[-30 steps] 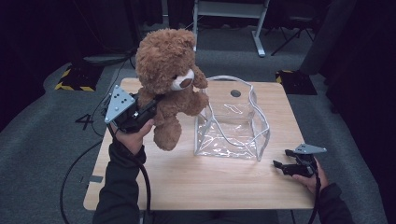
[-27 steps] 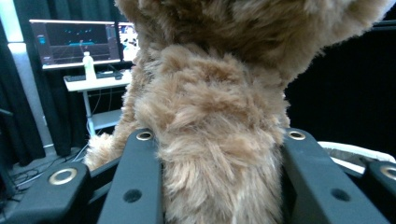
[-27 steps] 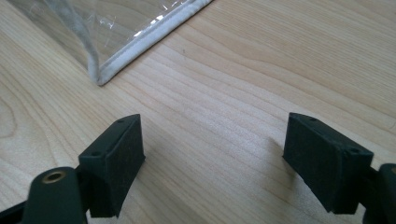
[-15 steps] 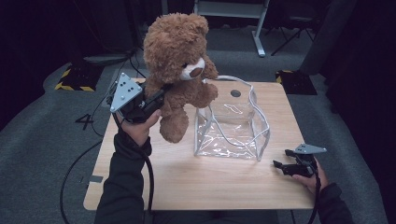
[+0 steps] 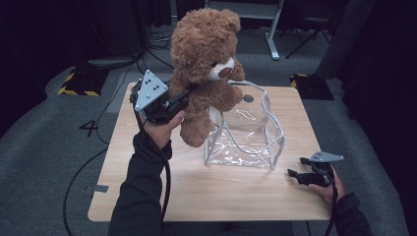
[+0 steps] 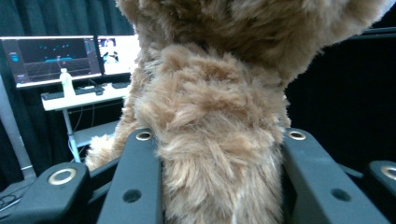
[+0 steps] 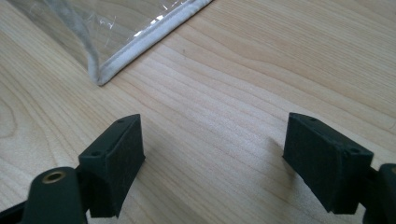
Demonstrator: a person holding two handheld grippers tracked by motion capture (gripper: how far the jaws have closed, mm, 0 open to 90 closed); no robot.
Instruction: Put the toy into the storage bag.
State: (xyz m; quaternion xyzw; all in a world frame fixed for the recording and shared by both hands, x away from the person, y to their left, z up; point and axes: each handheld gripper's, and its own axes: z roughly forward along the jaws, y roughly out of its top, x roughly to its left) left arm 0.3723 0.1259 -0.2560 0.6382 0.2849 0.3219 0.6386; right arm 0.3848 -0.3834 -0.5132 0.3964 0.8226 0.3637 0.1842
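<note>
A brown teddy bear (image 5: 204, 64) hangs in the air over the table's left half, its arm near the rim of a clear plastic bag (image 5: 246, 132) that stands open on the wooden table (image 5: 162, 196). My left gripper (image 5: 184, 96) is shut on the bear's body; in the left gripper view brown fur (image 6: 215, 140) fills the gap between the black jaws. My right gripper (image 5: 295, 174) rests low on the table at the front right, open, with bare wood between its jaws (image 7: 212, 158). The bag's white-edged corner (image 7: 100, 77) lies just ahead of it.
Black cables (image 5: 83, 167) trail off the table's left side onto the grey floor. A metal stand (image 5: 270, 34) and dark curtains lie beyond the far edge. Monitors on a white desk (image 6: 70, 56) appear behind the bear in the left gripper view.
My left gripper has lifted the bear higher and carried it right, toward the bag's opening. The right gripper has stayed still.
</note>
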